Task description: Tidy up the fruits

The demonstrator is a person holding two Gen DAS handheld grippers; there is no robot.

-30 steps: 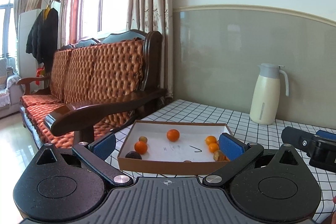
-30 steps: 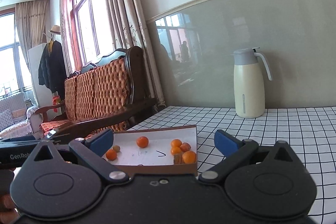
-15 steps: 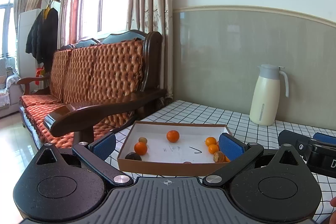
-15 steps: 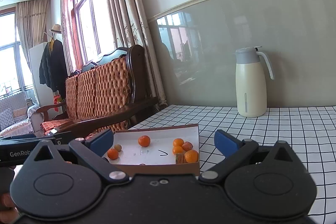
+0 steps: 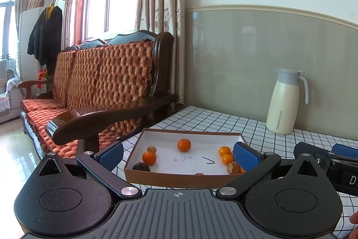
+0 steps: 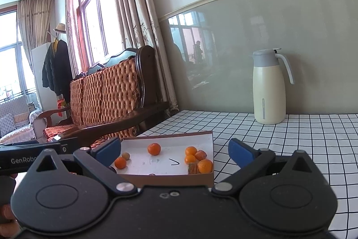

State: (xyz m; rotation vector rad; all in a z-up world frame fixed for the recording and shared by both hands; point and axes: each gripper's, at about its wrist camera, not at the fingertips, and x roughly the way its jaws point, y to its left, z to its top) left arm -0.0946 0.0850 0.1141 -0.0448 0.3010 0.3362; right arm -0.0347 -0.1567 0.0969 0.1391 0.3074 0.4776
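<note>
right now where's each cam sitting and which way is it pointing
Left wrist: on the left gripper, looking across the cardboard box toward the sofa; its open blue fingers show, the right gripper at right.
Right wrist: on the right gripper, looking across the checked tablecloth; its open fingers show, the left gripper at left.
Shared: box, oranges, jug.
</note>
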